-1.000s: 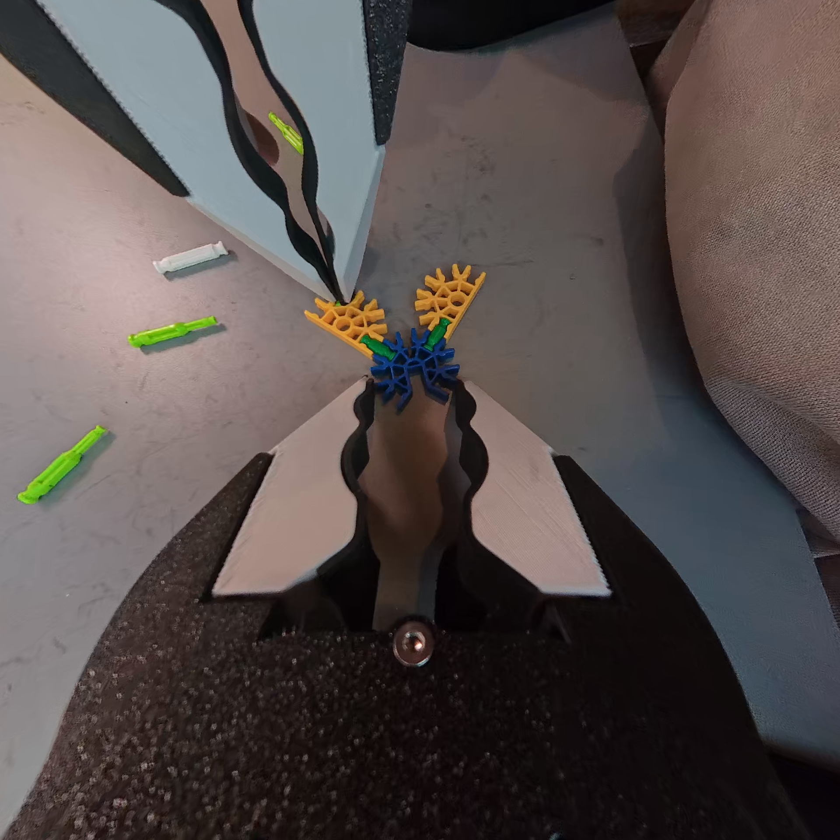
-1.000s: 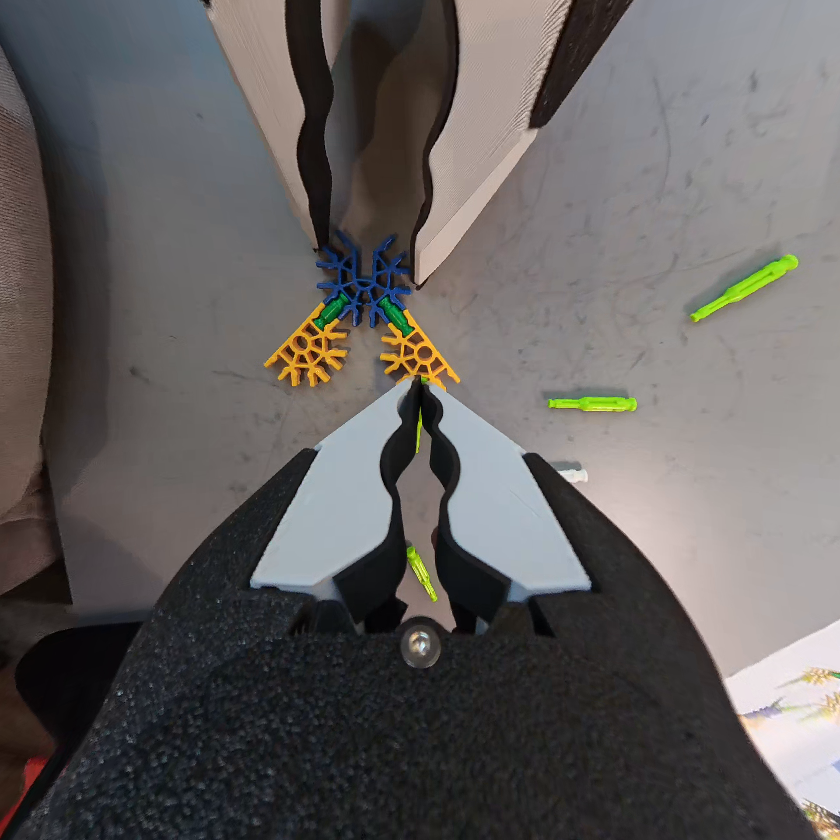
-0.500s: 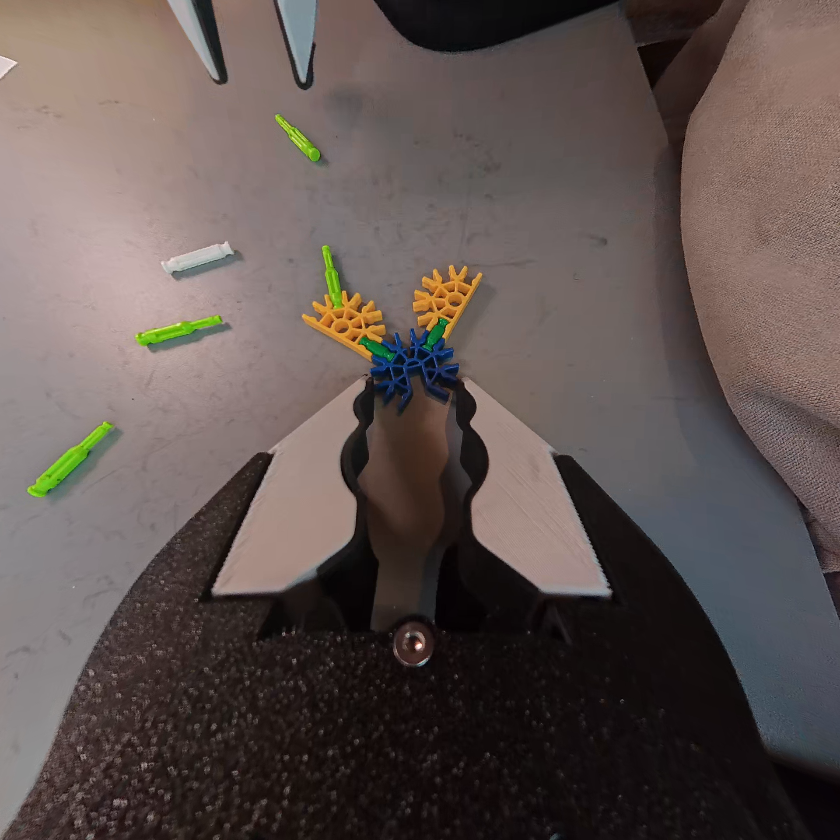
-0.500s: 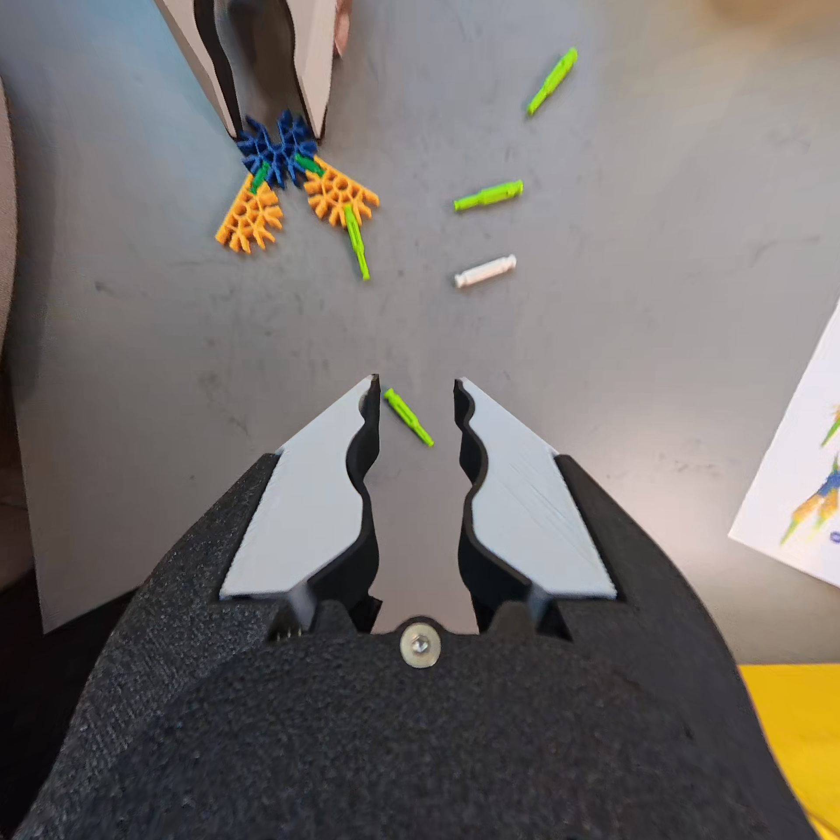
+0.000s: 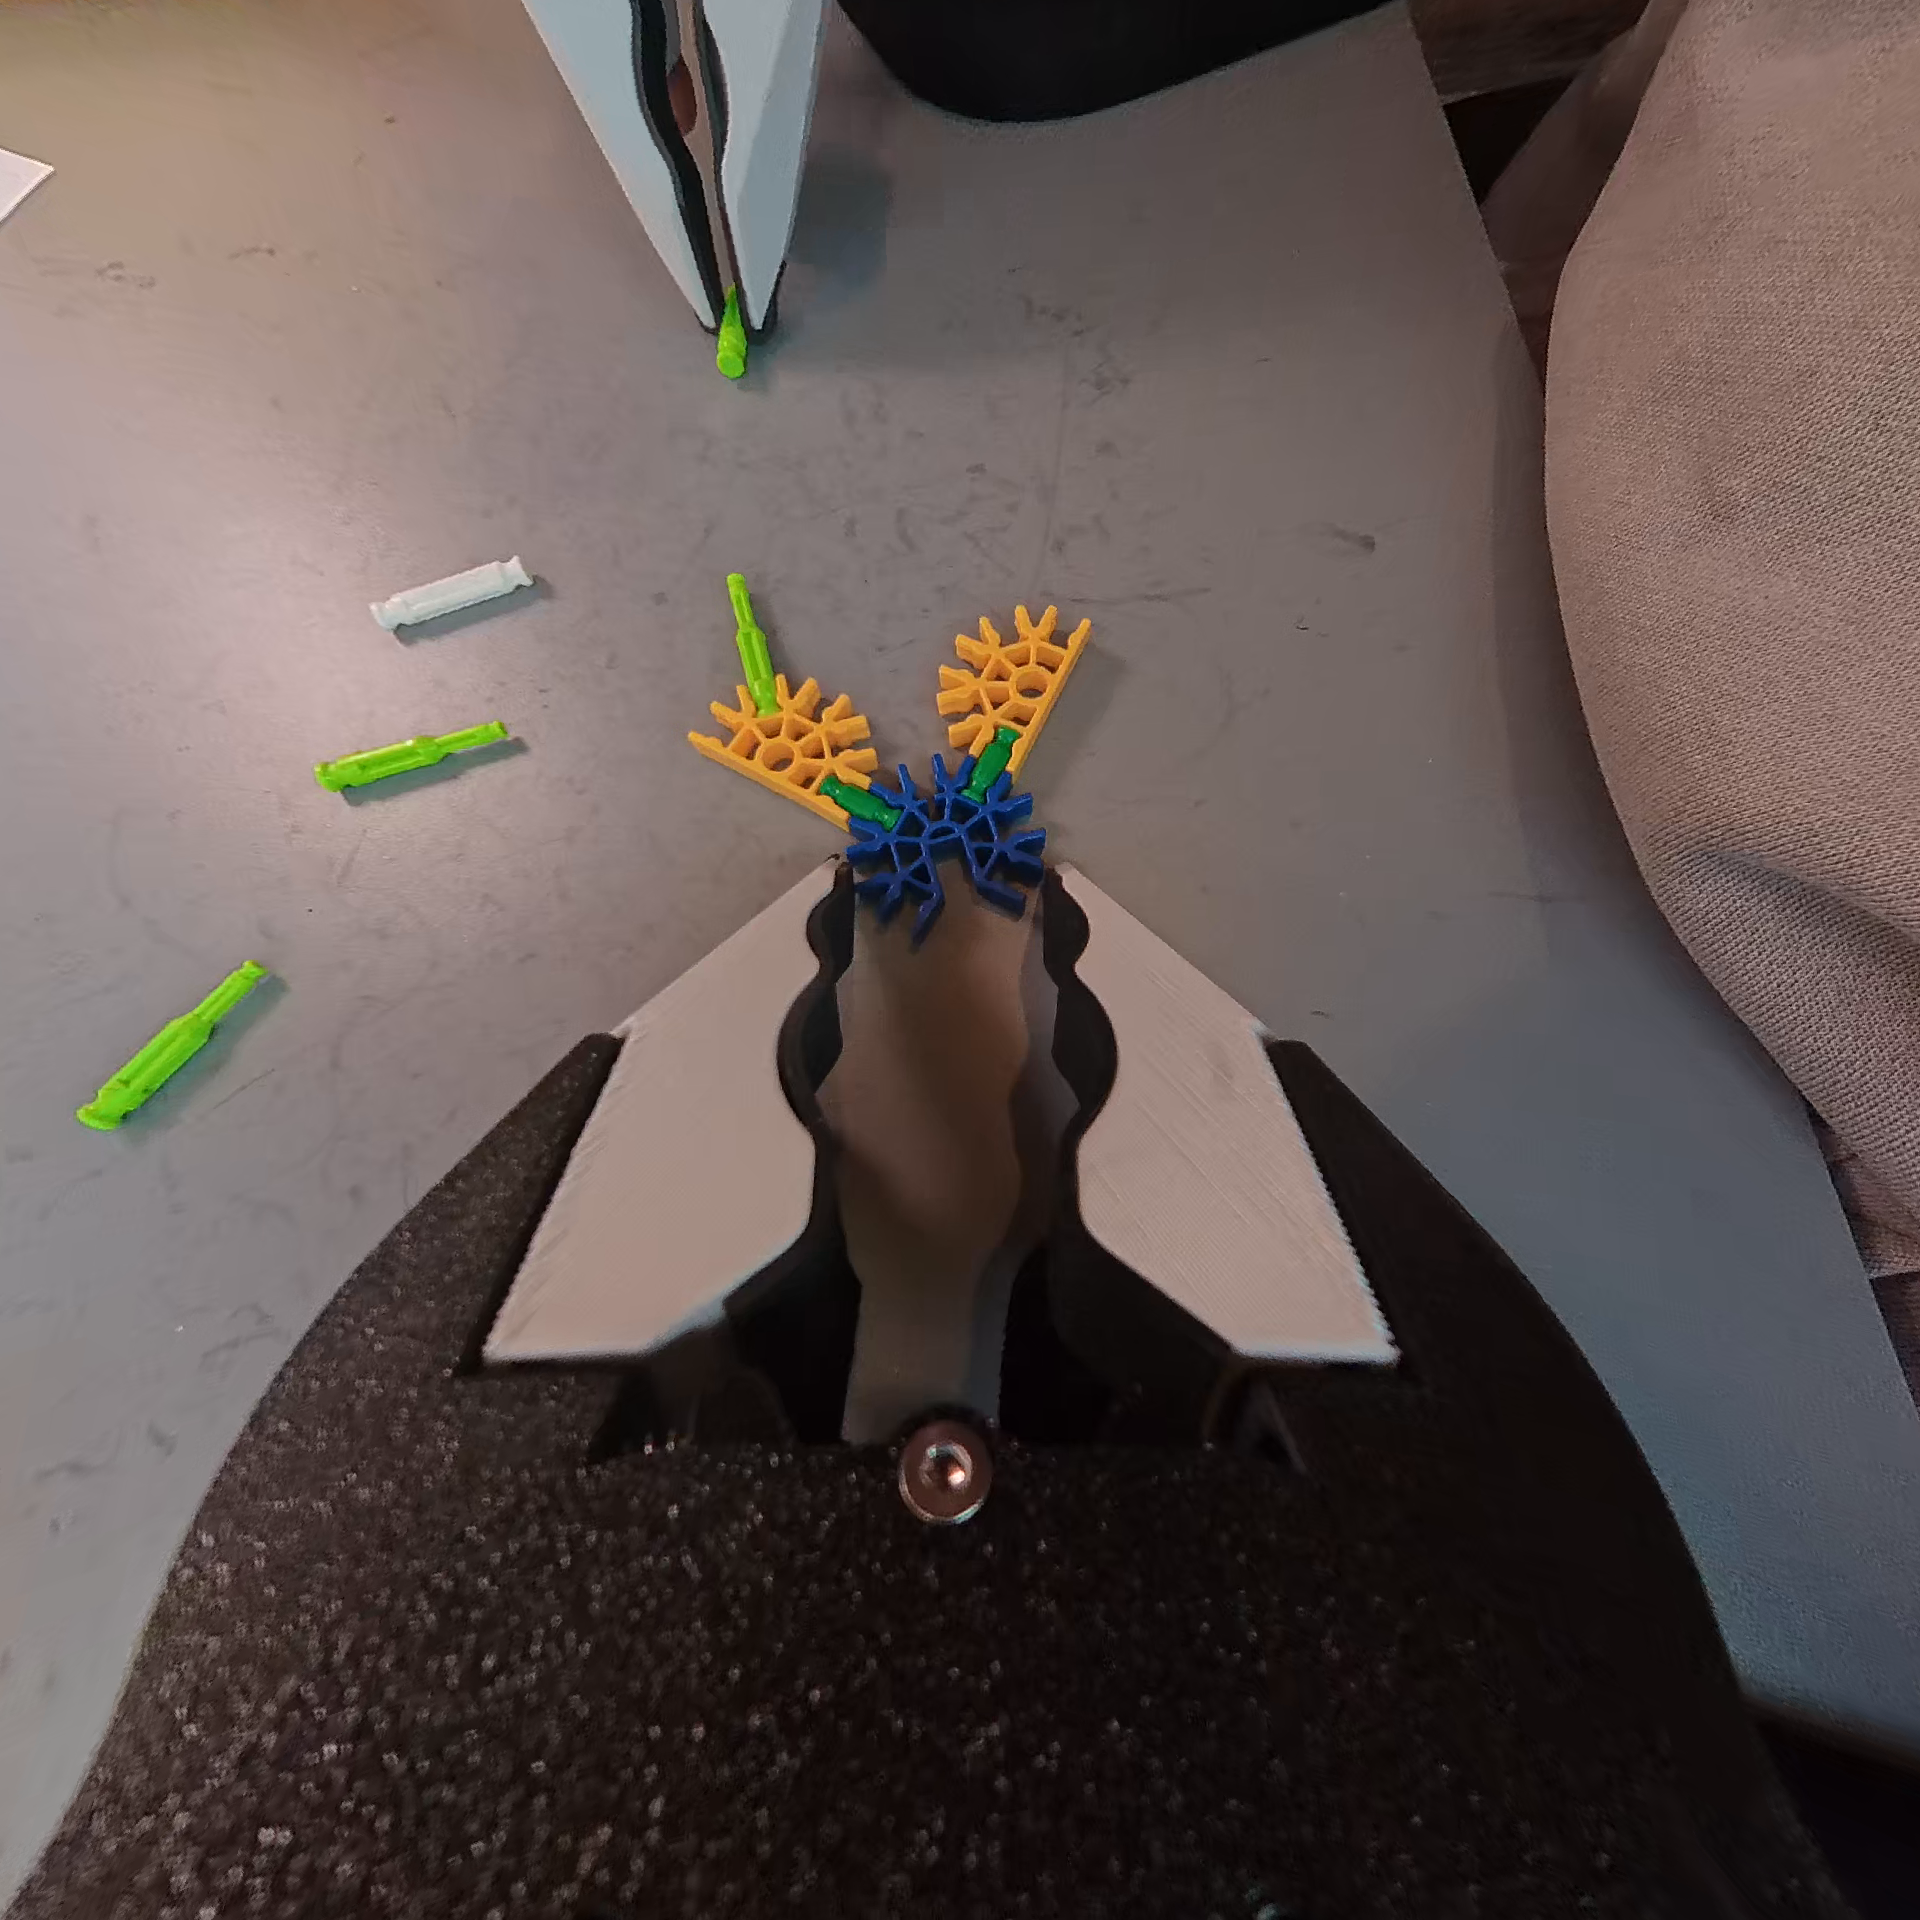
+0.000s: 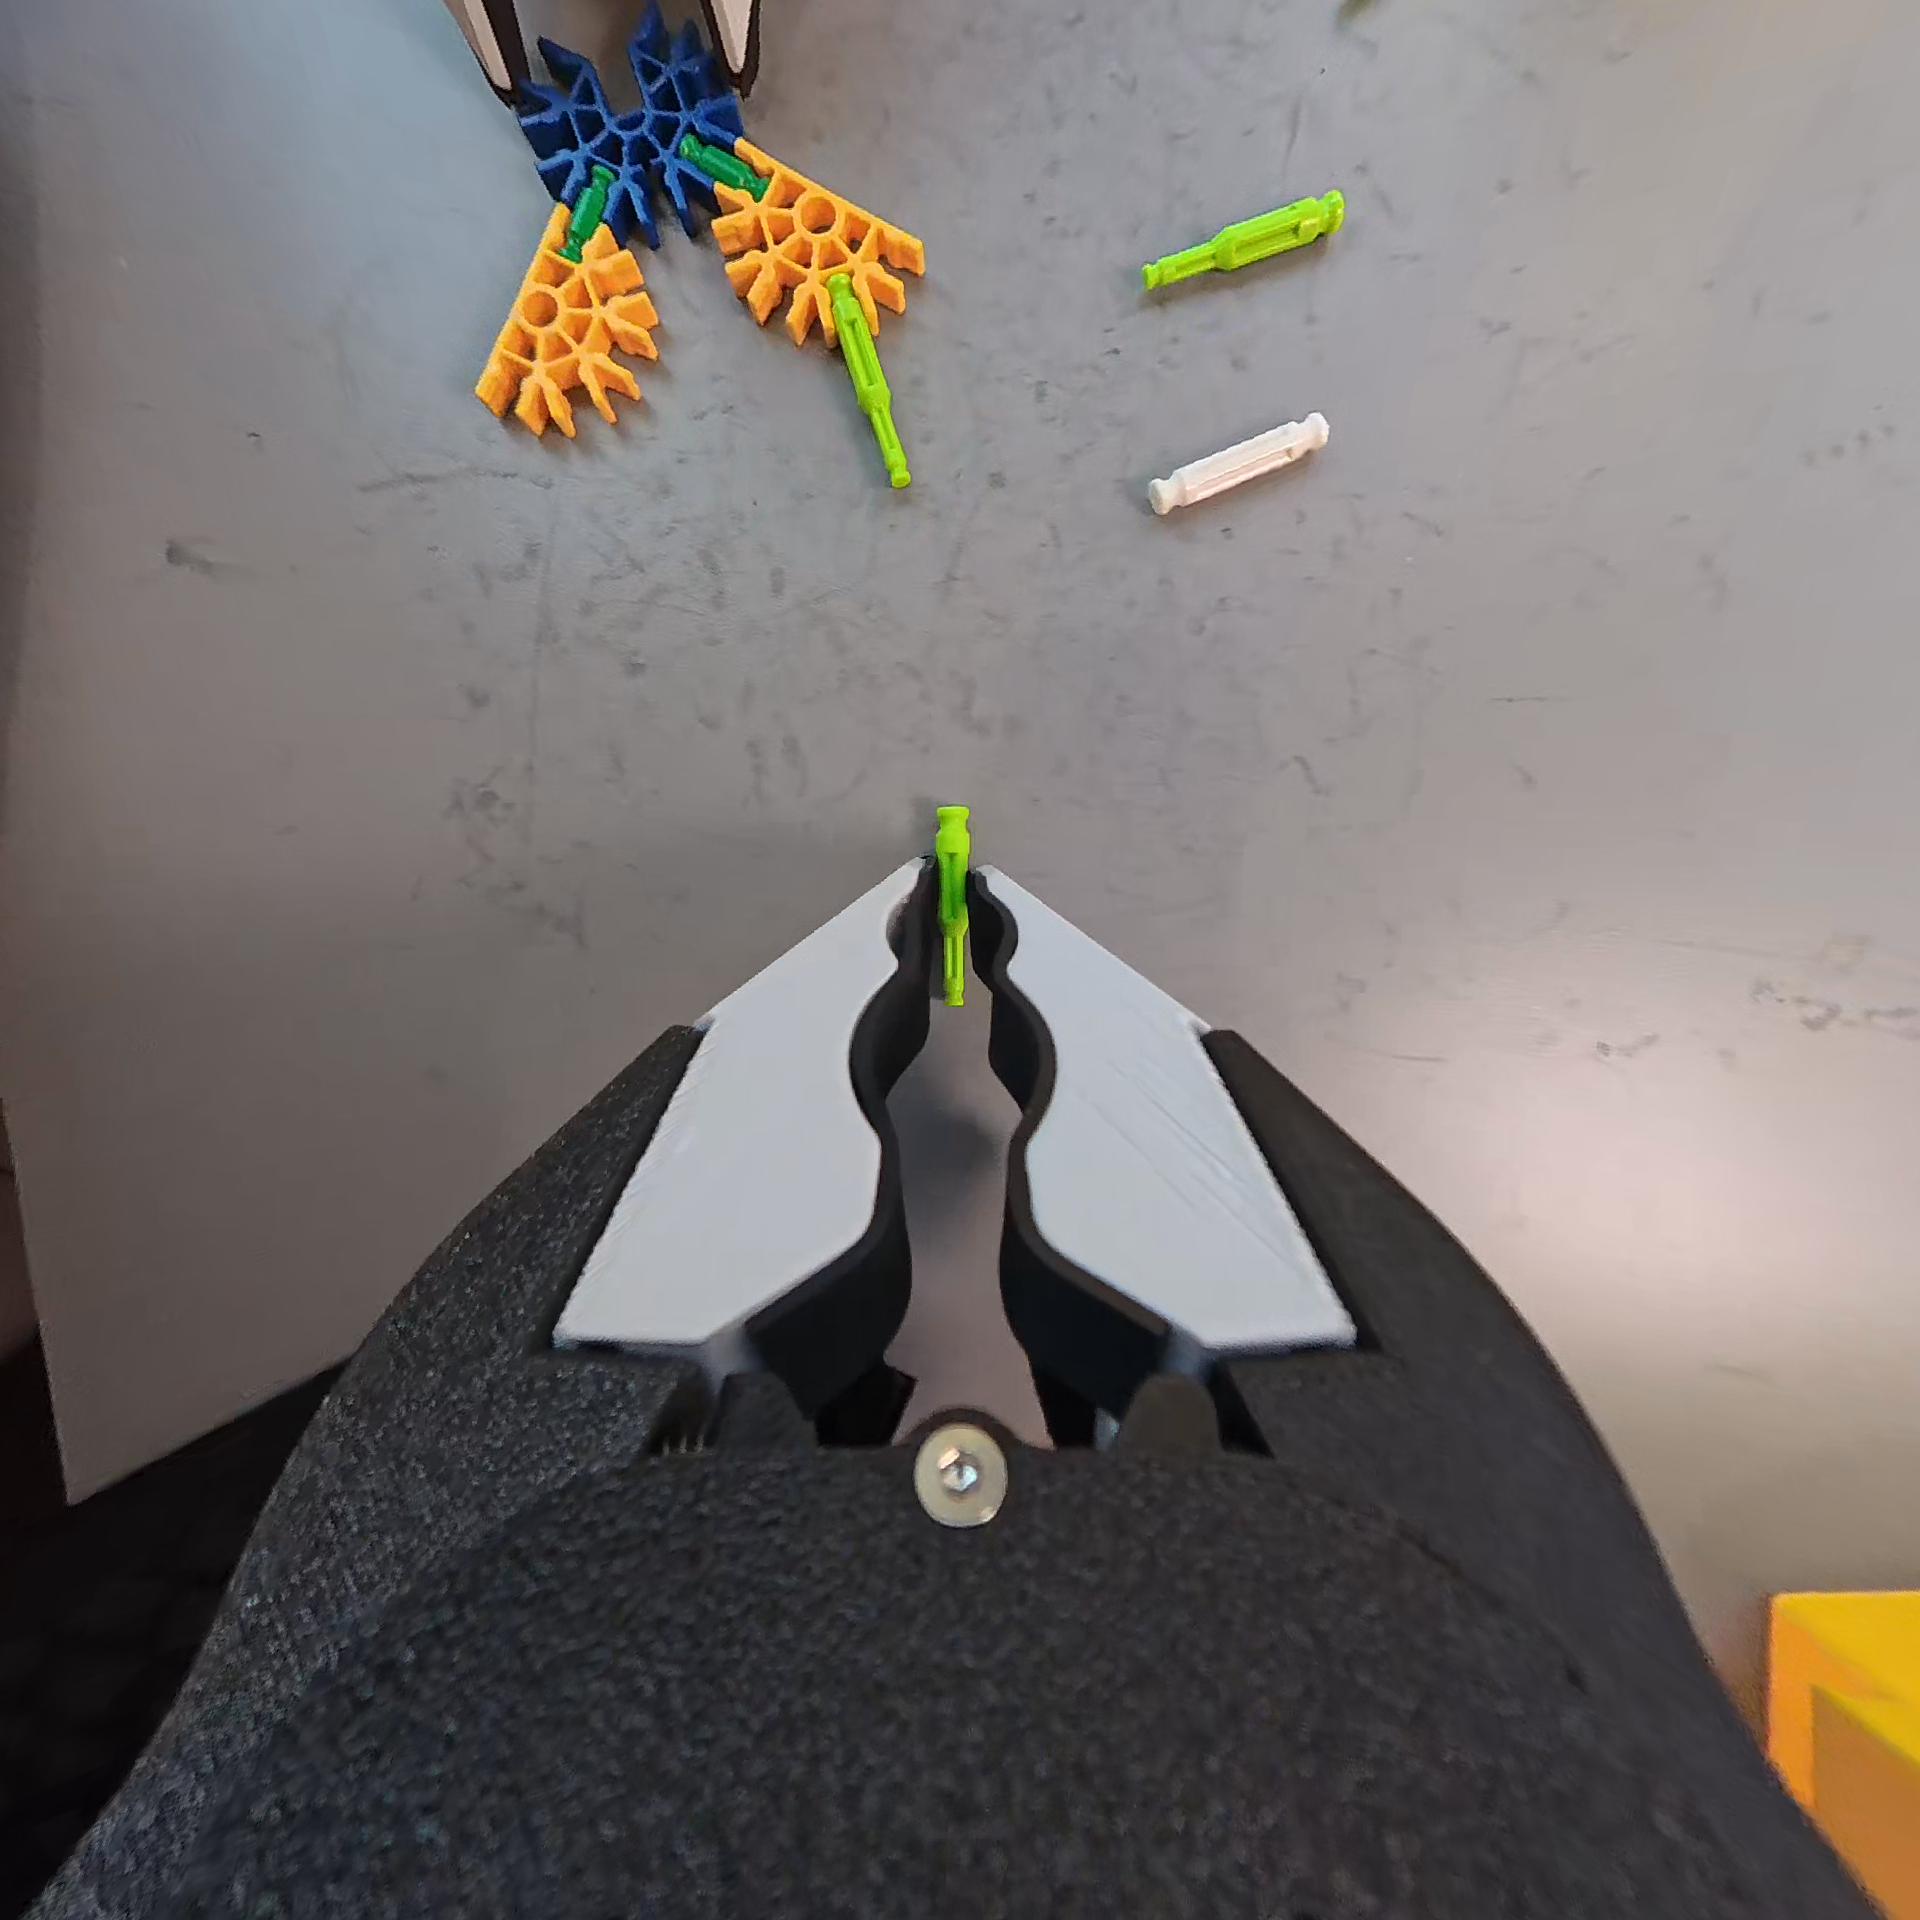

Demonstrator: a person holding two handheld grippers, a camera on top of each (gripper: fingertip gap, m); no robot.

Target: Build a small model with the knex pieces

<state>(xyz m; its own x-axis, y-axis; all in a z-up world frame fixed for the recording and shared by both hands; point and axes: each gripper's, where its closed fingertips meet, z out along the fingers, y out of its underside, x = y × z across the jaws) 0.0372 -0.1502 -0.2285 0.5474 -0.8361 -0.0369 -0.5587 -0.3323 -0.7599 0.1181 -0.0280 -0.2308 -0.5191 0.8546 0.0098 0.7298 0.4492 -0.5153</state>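
The grey table (image 5: 1195, 436) carries everything, with a beige cushion (image 5: 1745, 644) along its edge. The left gripper (image 5: 943, 883) is closed only as far as the blue connector pair (image 5: 940, 842) allows, its tips pinching that piece flat on the table; two dark green rods link it to two orange fan connectors (image 5: 790, 743) (image 5: 1013, 675), and a lime rod (image 5: 750, 644) sticks out of the first. The right gripper (image 6: 948, 883) is nearly closed on another lime rod (image 6: 950, 899), gripped at its middle and pointing forward, well apart from the assembly. Loose on the table lie a white rod (image 6: 1236, 462) and more lime rods (image 6: 1242, 241) (image 5: 171, 1044). Judging from this, the held rod needs to stay in line with the fingers and enter an orange slot level, while the left grip keeps the blue piece from sliding. Hard to tell: whether the held rod's rear end touches the table, and how deep the seated lime rod sits. The yellow object (image 6: 1844, 1725) at the corner is cut off, as is the paper corner (image 5: 16, 187).
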